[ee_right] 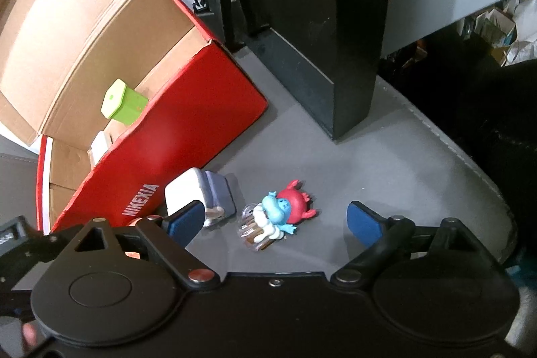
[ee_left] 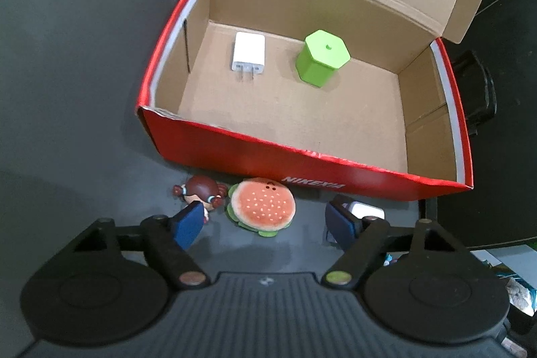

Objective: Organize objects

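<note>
Left gripper (ee_left: 263, 222) apart around burger plush (ee_left: 261, 207); right gripper (ee_right: 277, 222) apart — probably framing blue-red figurine (ee_right: 280, 213) — both bound for shoebox (ee_left: 235, 146).

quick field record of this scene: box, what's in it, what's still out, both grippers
box: red cardboard shoebox, lid open
inside: white plug charger; green hexagonal block
outside: plush burger; brown-haired doll; white-and-grey adapter; red-and-blue figurine
left gripper: open, straddling burger
right gripper: open, straddling figurine

Open box (ee_left: 302, 163) mouth; black post (ee_right: 352, 22) alongside
</note>
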### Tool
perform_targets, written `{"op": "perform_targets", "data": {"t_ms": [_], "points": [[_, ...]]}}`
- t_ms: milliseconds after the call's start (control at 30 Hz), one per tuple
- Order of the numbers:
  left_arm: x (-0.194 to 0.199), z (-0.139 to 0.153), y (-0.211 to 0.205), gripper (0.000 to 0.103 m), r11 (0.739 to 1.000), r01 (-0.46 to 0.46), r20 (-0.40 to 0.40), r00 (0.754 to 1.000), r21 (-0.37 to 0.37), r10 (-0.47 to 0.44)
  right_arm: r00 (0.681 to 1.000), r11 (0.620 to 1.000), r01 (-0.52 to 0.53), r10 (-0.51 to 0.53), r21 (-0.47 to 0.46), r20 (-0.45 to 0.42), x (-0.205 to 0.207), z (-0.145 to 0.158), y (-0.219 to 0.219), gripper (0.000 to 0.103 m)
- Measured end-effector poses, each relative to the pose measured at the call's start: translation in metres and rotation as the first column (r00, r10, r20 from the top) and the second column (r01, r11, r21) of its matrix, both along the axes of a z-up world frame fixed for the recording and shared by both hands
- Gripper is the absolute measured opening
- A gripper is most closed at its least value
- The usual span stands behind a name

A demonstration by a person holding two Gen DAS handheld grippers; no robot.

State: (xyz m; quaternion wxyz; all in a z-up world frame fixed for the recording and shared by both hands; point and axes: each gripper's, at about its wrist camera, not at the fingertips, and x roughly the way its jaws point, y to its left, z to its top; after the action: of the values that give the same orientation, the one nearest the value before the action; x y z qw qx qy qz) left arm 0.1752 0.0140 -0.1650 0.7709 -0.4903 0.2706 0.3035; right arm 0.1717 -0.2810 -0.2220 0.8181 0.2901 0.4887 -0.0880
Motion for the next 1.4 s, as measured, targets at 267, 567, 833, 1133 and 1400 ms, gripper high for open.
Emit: {"op": "perform_targets", "data": {"t_ms": [267,567,833,1133,1400], "points": [[0.015,-0.016,0.006,0.071,0.998,0.037,-0.018,0.999,-0.042,-0.037,1.000,1.000,0.004,-0.005,-0.020,-0.018,0.005,-0.005,0.002,0.089],[0.034,-0.031,0.010,0.071,0.997,0.061,-0.048,0.997,-0.047,-0.064,0.998,0.997,-0.011,0.007,-0.075,-0.059,0.011,-0.012,0.009,0.084],[0.043,-0.042,0.010,0.071,0.995,0.094,-0.083,0.992,-0.044,-0.097,0.996,0.980,-0.067,0.055,-0.186,-0.069,0.019,-0.013,0.022,0.079],[0.041,-0.049,0.003,0.052,0.993,0.101,-0.091,0.990,-0.058,-0.106,0.993,0.963,-0.113,0.099,-0.245,-0.071,0.016,-0.012,0.023,0.065],[0.038,-0.048,-0.007,0.051,0.984,0.153,-0.101,0.982,-0.089,-0.162,0.990,0.964,-0.127,0.110,-0.235,-0.084,0.010,-0.013,0.019,0.064]]}}
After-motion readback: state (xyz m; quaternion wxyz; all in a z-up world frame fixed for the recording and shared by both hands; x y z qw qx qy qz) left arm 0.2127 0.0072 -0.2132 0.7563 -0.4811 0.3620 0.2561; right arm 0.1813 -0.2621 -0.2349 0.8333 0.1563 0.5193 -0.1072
